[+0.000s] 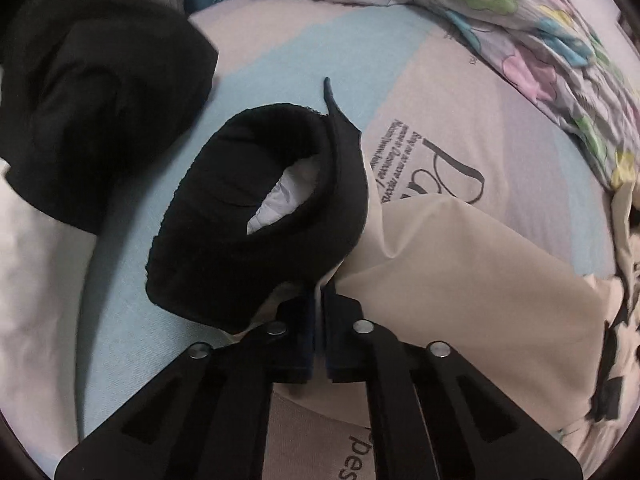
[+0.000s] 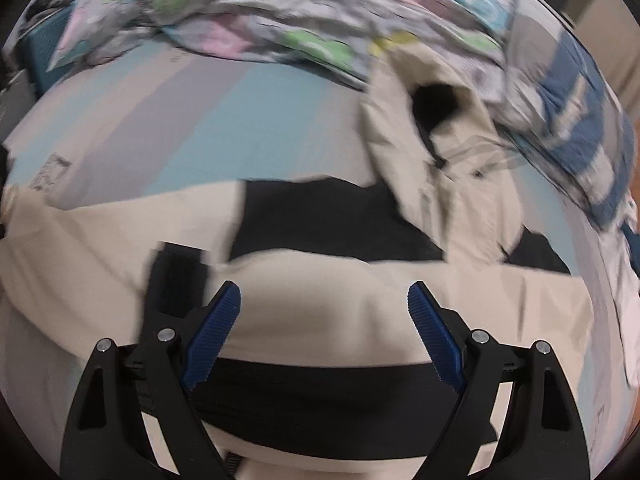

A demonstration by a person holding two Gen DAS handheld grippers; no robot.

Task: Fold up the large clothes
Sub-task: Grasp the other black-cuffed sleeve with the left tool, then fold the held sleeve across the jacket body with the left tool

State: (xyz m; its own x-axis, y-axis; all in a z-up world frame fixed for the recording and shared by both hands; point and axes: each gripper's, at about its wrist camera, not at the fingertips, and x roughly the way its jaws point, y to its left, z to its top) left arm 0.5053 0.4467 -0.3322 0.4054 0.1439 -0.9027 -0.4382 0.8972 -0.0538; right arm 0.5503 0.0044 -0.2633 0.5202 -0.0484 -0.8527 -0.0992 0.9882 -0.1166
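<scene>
left gripper (image 1: 318, 300): jaws pressed together, pinching cream fabric of the jacket sleeve (image 1: 460, 272) just behind the cuff
cuff (image 1: 256, 216): black, soft matte knit, curled into an open ring; pale lining visible through the opening
right gripper (image 2: 324, 312): jaws spread wide, nothing between the ribbed blue pads (image 2: 212, 336), hovering above the jacket body
jacket (image 2: 320, 292): cream, smooth woven cloth with black panels and a black band at the near edge; lies crumpled across the bed, not folded
hood or collar (image 2: 436, 104): cream, gaping open with dark interior, at the far right end of the jacket
bedsheet (image 1: 280, 64): flat, broad stripes in pale blue, lilac and beige, printed dark script partly covered by the sleeve
duvet (image 2: 248, 12): bunched, cartoon print in green, pink, blue, yellow; along the far side of the bed
dark garment (image 1: 96, 112): black, soft, heaped at the left, apart from the cuff
blue-white cloth (image 2: 576, 120): at the right bed edge, blurred
hard to make out: right wrist view motion-blurred; jacket's far sleeve and full outline cut off; zip detail unclear
</scene>
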